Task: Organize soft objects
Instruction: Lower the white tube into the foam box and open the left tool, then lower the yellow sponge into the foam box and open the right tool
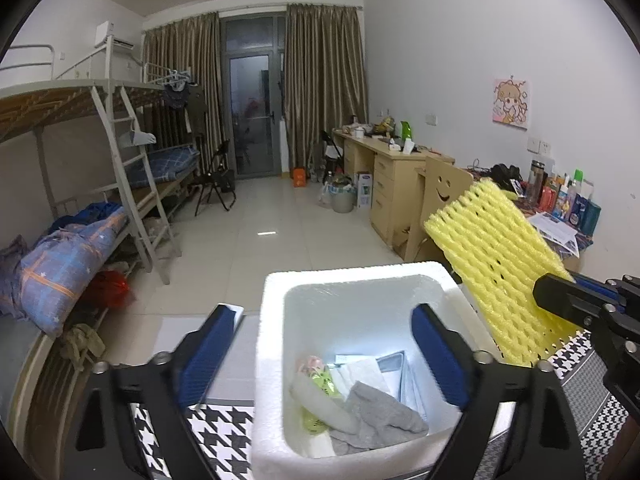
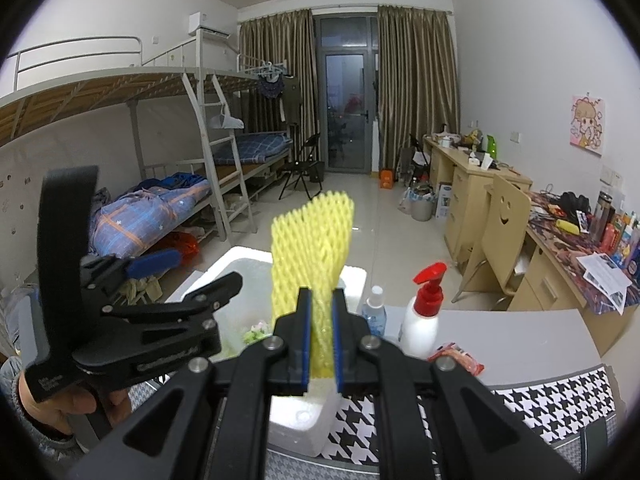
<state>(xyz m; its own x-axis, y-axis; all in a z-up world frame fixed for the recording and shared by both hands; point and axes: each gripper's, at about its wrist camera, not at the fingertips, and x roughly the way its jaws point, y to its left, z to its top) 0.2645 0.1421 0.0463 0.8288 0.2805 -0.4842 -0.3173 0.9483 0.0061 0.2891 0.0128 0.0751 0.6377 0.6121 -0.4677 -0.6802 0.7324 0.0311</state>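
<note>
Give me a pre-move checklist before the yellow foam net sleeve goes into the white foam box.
1. Right gripper clamped on the yellow foam net sleeve: ok.
2. Left gripper open and empty: ok.
3. White foam box open-topped, no lid: ok.
4. Room left inside above the grey cloth and other soft items: ok.
5. Left gripper out of the drop path: not ok, it hovers over the box opening.
6. White pump bottle with red top clear of the box: ok, it stands beside it.
</note>
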